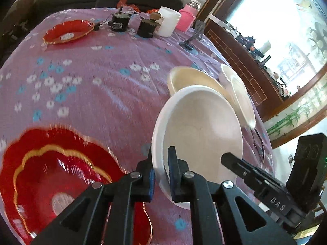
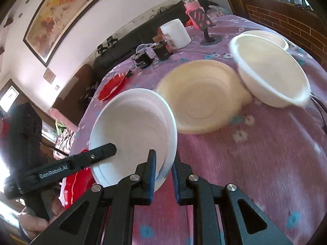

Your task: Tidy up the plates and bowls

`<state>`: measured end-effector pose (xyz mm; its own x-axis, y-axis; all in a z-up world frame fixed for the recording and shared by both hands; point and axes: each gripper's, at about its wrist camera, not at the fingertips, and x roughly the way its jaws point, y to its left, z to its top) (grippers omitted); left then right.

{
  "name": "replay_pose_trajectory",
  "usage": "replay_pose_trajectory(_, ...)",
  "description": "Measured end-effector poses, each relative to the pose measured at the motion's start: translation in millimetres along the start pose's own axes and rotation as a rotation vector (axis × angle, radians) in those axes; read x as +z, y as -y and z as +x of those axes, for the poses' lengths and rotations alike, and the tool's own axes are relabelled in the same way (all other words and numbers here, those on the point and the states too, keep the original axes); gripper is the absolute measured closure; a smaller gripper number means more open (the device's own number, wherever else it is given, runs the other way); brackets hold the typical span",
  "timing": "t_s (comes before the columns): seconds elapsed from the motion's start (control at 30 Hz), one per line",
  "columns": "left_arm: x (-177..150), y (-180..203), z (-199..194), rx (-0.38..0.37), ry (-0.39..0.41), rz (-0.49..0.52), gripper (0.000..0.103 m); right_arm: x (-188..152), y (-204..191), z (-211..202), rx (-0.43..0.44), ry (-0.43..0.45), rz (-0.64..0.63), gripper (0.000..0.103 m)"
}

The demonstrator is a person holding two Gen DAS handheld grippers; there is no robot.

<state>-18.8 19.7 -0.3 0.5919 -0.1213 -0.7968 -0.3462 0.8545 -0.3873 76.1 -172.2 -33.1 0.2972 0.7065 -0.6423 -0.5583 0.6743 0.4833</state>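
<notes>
On the left of the left wrist view, a red plate (image 1: pixel 59 181) with a gold scalloped rim lies on the purple flowered cloth (image 1: pixel 98 102) of the tabletop, close under the camera and blurred. A second red plate (image 1: pixel 68 31) sits far back, near two black cylinders (image 1: pixel 119 21) and a white jar (image 1: pixel 168 21). The left gripper (image 1: pixel 161 169) has its fingers clamped on the near rim of a white bowl (image 1: pixel 200 120), which is tilted up on edge. Behind it rests a cream bowl (image 1: pixel 190 79), and to the right another white bowl (image 1: pixel 239 94). The other gripper's finger pokes in at lower right.

In the right wrist view, the right gripper (image 2: pixel 164 169) has its fingers clamped on the rim of the same tilted white bowl (image 2: pixel 134 128), opposite the left gripper's finger (image 2: pixel 102 153). Further right the cream bowl (image 2: pixel 204 96) lies on the cloth (image 2: pixel 255 163), with the other white bowl (image 2: pixel 269 69) leaning against its far side.
</notes>
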Motion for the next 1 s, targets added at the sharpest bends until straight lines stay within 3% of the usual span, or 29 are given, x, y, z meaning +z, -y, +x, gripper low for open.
replay_pose_trajectory(0.17, -26.1, -0.4, 6.0, 0.013, -0.017, 0.000, 0.092, -17.7, 1.2, -2.9, -0.020, -0.029, -0.023, 0.087)
replay_pose_trajectory(0.33, -27.2, 5.7, 5.3, 0.017, -0.005, 0.025, 0.092, -25.9, 12.1, 5.5, -0.022, -0.057, -0.004, 0.086)
replay_pose_trajectory(0.53, -23.7, 5.1, 8.8, 0.007, 0.007, 0.023, 0.078, -24.2, 13.9, 3.9, -0.023, -0.058, -0.005, 0.079)
replay_pose_trajectory(0.6, -22.8, 5.5, 8.0, 0.005, 0.012, 0.027, 0.065, -20.7, 12.5, 1.5, -0.026, -0.062, -0.016, 0.076)
replay_pose_trajectory(0.67, -22.6, 5.9, 6.3, -0.005, 0.017, 0.033, 0.063, -14.0, 9.8, -3.7, -0.035, -0.053, -0.024, 0.073)
replay_pose_trajectory(0.77, -22.2, 4.4, 3.2, -0.016, 0.023, 0.039, 0.063, 3.5, -1.7, -24.8, -0.074, -0.003, -0.064, 0.073)
replay_pose_trajectory(1.0, -25.2, -8.4, -38.1, -0.055, 0.130, 0.038, 0.063, 64.2, -46.8, -110.4, -0.118, 0.234, -0.124, 0.073)
